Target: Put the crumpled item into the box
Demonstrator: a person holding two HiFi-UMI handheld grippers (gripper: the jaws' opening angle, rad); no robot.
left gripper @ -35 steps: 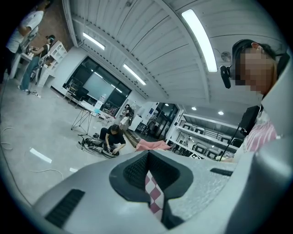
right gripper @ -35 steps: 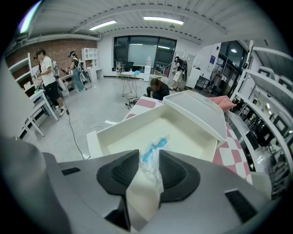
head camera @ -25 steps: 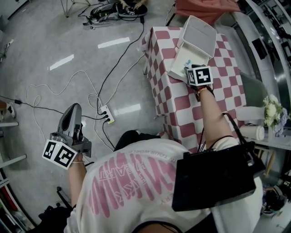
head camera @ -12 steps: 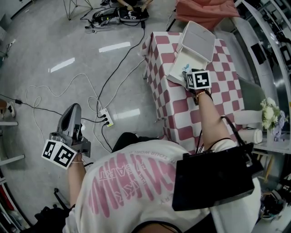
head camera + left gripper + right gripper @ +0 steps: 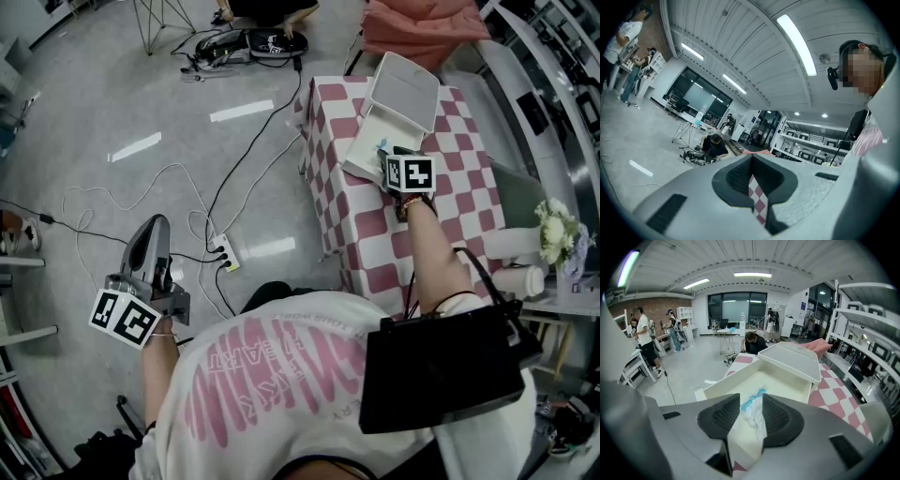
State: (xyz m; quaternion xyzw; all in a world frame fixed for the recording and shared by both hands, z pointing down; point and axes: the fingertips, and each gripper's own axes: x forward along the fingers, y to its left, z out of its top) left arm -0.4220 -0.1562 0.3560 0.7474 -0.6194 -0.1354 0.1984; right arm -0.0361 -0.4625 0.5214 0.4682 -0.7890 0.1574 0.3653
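Head view: the right gripper (image 5: 390, 155) is reaching over the checkered table (image 5: 459, 187) to the near edge of the open box (image 5: 373, 120), while the left gripper (image 5: 153, 230) is hanging well apart, out over the floor. Only 1 hand is anywhere near the job, and it is the right.

Left gripper view: the left gripper (image 5: 752, 171) is pointing level with its 2 jaws drawn together on nothing, just a sliver of checkered cloth showing past them.

Right gripper view: the right gripper (image 5: 751, 414) is tilting down into the box (image 5: 787, 377), jaws apart and just narrowing a little. The crumpled item (image 5: 754, 426) is lying straight ahead in the gap, seemingly loose on the tray floor, its long axis running away along the jaws with the blue end farthest.
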